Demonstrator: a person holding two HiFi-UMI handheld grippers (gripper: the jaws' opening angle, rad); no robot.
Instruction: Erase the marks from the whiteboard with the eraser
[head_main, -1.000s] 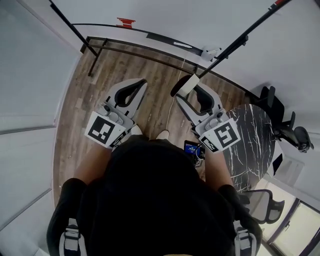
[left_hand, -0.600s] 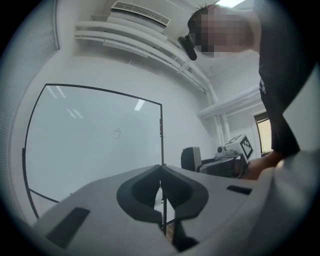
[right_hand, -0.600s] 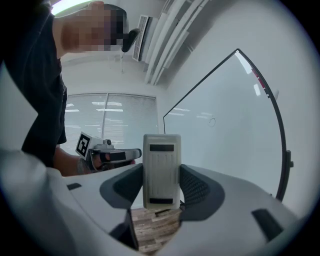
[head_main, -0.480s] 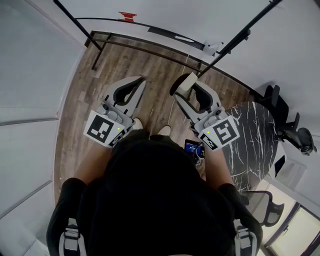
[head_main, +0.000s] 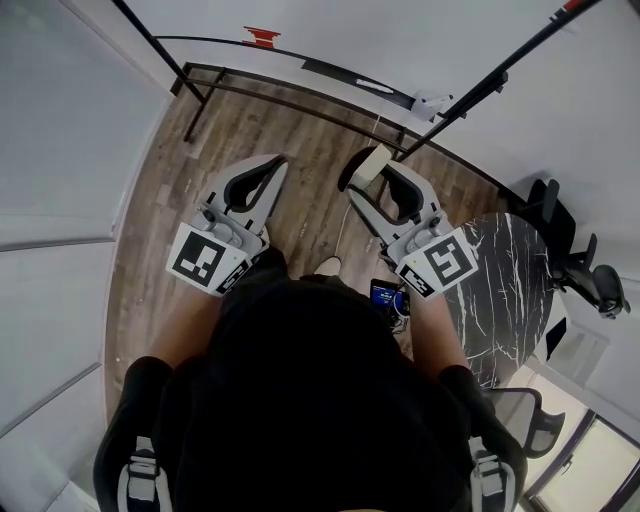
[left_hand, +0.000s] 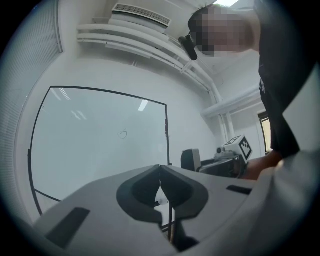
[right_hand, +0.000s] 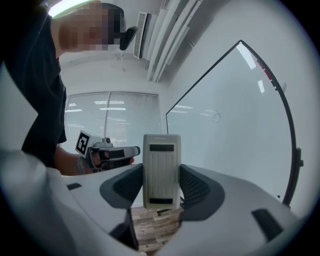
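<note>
While the right gripper pinches the eraser upright between its jaws, short of the whiteboard with its small mark, the left gripper has its jaws together, empty

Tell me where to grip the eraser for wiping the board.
Take the eraser by its two long side edges, coming in from the ribbed plastic back. The right gripper holds it this way: fingers clamped at mid-height, eraser upright. That leaves the far face, probably the wiping side, free toward the whiteboard and its small mark.
</note>
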